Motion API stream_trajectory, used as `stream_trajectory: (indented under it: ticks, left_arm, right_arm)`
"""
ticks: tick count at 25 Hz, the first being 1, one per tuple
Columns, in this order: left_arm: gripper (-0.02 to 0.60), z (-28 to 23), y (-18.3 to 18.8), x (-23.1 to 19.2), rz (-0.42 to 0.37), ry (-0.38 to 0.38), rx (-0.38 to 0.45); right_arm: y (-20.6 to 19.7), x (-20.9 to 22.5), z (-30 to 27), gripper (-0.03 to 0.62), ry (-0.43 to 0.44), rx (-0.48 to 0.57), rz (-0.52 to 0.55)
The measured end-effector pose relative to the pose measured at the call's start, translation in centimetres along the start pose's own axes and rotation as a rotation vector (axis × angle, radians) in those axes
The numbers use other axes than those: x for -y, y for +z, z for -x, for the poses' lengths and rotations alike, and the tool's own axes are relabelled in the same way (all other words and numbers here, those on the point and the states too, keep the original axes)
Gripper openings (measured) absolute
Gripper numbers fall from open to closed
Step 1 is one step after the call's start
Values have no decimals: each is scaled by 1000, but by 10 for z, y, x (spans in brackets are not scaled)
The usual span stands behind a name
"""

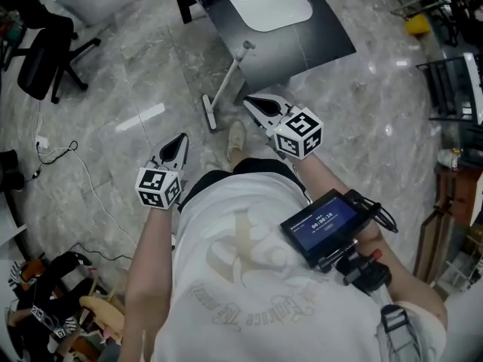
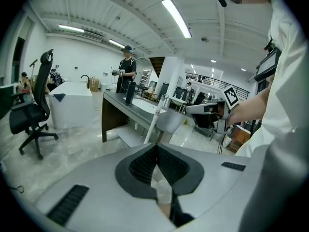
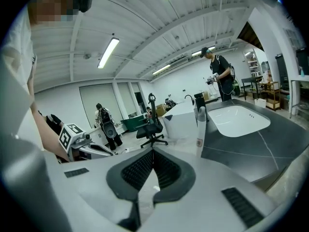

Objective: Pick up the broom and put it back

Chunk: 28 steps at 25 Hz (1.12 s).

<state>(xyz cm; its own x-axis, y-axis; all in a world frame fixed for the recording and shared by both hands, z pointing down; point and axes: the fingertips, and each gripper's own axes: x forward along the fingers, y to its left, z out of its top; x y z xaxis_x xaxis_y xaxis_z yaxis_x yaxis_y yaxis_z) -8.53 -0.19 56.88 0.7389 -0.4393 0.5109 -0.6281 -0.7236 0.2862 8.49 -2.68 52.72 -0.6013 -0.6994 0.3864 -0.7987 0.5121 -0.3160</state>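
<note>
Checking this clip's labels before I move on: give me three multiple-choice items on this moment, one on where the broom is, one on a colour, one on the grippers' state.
1. Where is the broom?
A. Hung on a wall.
B. Head on the floor, handle leaning on the dark counter.
C. Held in a gripper.

2. The broom's handle is:
A. white.
B. red.
C. black.

3. The left gripper and right gripper are:
A. both shut and empty.
B. both wide open.
C. both clamped on the broom.

Answers:
1 B, the head view shows it propped at the counter's edge.
2 A, it is a pale pole against the dark counter.
3 A, each gripper view shows its jaw tips meeting with nothing between.
</note>
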Motion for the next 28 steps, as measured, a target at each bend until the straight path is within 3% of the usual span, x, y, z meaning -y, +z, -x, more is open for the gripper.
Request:
stream_trajectory:
  ticks: [8,12,16,24,28]
  left_arm:
    - [12,50,5,22,-14,18,62]
    - [12,61,2,24,6,25,76]
    - [12,67,-8,18,17,28,87]
    - [12,74,-2,41,28,27,91]
    - [11,79,-10,31,38,25,93]
  right_arm:
    - [11,-62,29,17,51,80,-64]
    - [8,-76,39,17,42,61,-18]
    - [-6,-98,35,17,50,-4,117]
    - [-5,-97,56,17,42,-2,72]
    - [-5,-101,47,17,33,-2,68]
